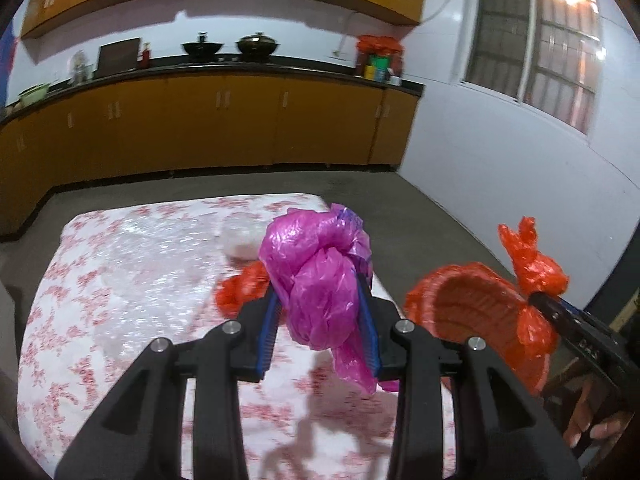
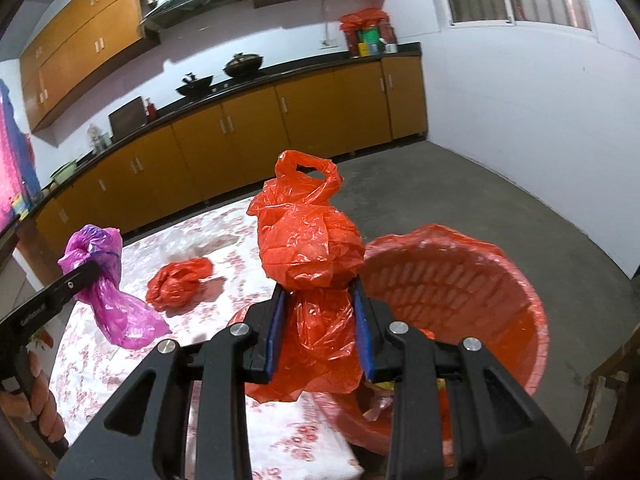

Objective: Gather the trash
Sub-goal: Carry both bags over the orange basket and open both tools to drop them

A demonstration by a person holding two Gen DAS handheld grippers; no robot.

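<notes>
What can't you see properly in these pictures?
- Right wrist view: the bin's bottom, hidden by the right gripper and its orange bag.
- Left wrist view: the small orange bag on the table, half behind the purple bag.
- What the knotted bags hold.

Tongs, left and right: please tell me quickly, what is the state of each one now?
Left tongs: closed on the knotted pink bag, lifted off the table.
Right tongs: closed on the knotted orange bag, beside the red basket.
</notes>
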